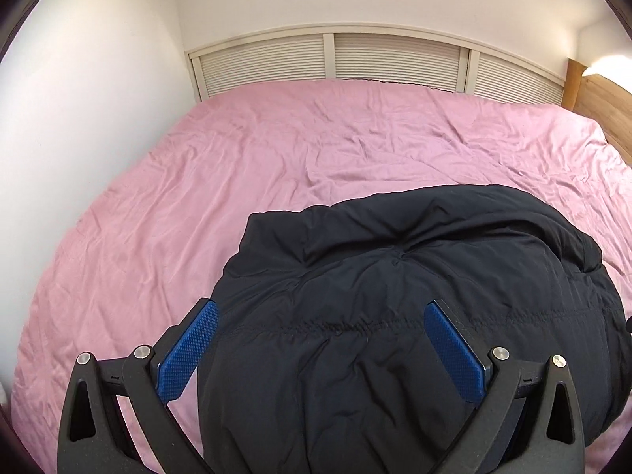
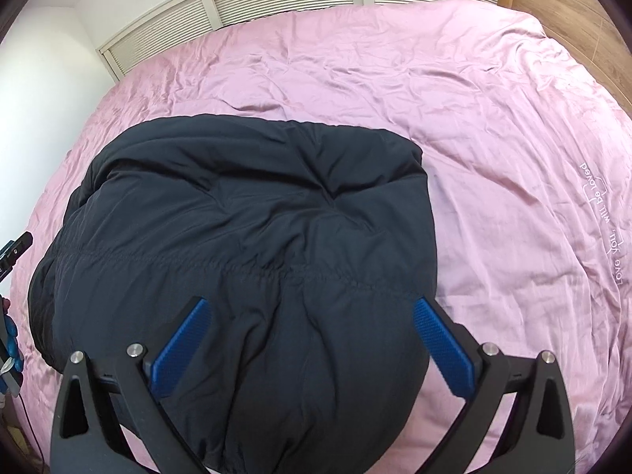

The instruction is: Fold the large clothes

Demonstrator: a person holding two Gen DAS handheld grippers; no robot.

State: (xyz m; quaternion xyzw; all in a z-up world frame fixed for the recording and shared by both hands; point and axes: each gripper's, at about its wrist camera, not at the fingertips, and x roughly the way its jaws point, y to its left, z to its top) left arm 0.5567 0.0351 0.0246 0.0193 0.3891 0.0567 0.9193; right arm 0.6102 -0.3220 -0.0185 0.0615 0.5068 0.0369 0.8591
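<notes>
A black padded jacket [image 1: 414, 296] lies folded into a thick bundle on the pink bedsheet [image 1: 276, 158]. My left gripper [image 1: 322, 316] hovers over the jacket's near left part, open, its blue pads [image 1: 189, 355] spread wide with nothing between them. In the right wrist view the same jacket [image 2: 245, 229] fills the lower left. My right gripper [image 2: 312, 312] stands open above its near right part, one blue pad [image 2: 442, 347] over the jacket's right edge. Neither gripper holds the cloth.
The pink bedsheet [image 2: 493, 138] covers a wide bed, with white embroidered lettering [image 2: 600, 225] at the right. A slatted cream headboard [image 1: 328, 63] runs along the far side. A white wall [image 1: 79, 118] borders the left; wood panelling [image 1: 604, 106] stands at the right. The other gripper's body [image 2: 10, 339] shows at the left edge.
</notes>
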